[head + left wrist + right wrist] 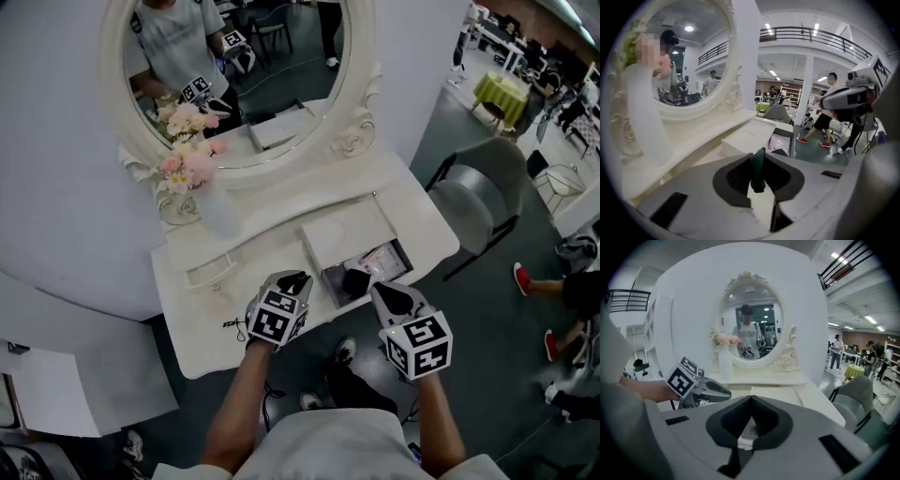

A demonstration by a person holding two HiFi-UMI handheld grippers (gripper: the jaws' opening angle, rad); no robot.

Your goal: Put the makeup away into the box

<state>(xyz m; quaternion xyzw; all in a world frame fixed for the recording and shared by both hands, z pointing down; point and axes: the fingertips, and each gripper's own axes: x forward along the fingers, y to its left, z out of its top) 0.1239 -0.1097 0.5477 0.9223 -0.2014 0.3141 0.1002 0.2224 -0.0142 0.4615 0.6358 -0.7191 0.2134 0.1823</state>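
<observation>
Holding stick (757, 174): left gripper (292, 280), jaws narrow on it, beside box (339, 234); makeup type unclear.
Right gripper (393, 297): jaws together, empty, beside box.
Box: open, contents partly hidden.

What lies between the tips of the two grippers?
In the head view, the open end of the box, with dark and pink makeup inside, lies between the left gripper, holding a green stick, and the right gripper.

The box (342, 234) holds dark and pink items too small to tell; the right gripper (392, 298) hides its near corner. The thin green thing (757, 171) clamped in the left gripper (758, 159) can't be identified. The mirror (272, 84) is cut off at the top.
</observation>
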